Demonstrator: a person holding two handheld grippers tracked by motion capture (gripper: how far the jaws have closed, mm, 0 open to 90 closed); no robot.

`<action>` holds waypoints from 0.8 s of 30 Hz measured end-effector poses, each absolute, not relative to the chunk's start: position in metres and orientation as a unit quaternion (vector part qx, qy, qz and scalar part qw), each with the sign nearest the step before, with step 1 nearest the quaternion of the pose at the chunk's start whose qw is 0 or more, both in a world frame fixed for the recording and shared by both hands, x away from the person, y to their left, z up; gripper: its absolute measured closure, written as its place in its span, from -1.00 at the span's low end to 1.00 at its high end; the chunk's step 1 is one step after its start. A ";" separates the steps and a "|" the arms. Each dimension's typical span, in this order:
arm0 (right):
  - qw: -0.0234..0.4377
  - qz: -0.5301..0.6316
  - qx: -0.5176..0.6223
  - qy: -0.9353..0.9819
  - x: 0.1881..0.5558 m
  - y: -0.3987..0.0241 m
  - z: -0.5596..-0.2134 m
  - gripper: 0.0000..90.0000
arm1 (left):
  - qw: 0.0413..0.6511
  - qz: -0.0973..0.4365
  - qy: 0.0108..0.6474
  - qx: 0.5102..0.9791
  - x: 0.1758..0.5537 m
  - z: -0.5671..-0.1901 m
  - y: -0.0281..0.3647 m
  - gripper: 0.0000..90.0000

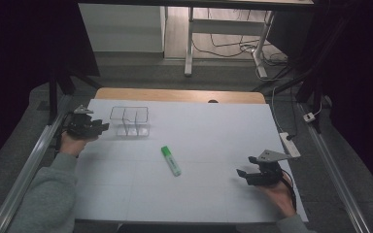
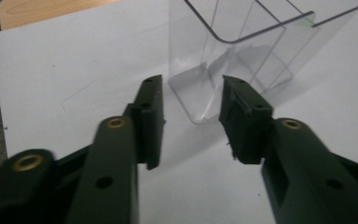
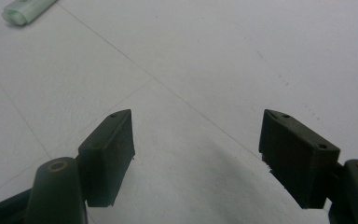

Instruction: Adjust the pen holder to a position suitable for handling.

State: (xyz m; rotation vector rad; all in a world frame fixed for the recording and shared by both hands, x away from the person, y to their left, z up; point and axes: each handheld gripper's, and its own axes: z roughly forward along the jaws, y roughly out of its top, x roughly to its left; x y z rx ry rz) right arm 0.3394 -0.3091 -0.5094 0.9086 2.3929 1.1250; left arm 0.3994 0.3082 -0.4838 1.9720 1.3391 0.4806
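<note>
- The left hand-held gripper (image 1: 103,127) sits just left of the clear box (image 1: 130,121). Its jaws are spread, with a corner of the box just ahead of the gap, not touching.
- The clear box stands upright on the white tabletop (image 1: 209,126). It has walls inside and nothing in it.
- A green marker (image 1: 171,160) lies to the right of the box, nearer the person.
- The right hand-held gripper (image 1: 242,173) is far right of the box, jaws spread wide over bare tabletop.

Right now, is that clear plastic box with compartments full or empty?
Empty. Through the clear plastic compartment box, only its own dividers and the white table show; the green highlighter pen lies outside it on the table.
</note>
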 end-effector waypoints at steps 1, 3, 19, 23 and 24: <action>0.173 0.398 0.321 0.842 0.339 -0.310 -0.509 -0.42 | 0.344 0.187 0.516 0.762 0.403 -0.487 0.307 0.59; 0.173 0.397 0.323 0.842 0.338 -0.310 -0.509 -0.42 | 0.342 0.187 0.517 0.762 0.405 -0.488 0.307 0.78; 0.175 0.393 0.319 0.844 0.338 -0.310 -0.511 -0.42 | 0.335 0.159 0.524 0.767 0.429 -0.505 0.299 0.98; 0.178 0.398 0.320 0.841 0.337 -0.310 -0.510 -0.42 | 0.339 0.154 0.525 0.765 0.431 -0.506 0.300 0.98; 0.178 0.398 0.320 0.841 0.337 -0.310 -0.509 -0.42 | 0.339 0.154 0.526 0.765 0.432 -0.506 0.300 0.98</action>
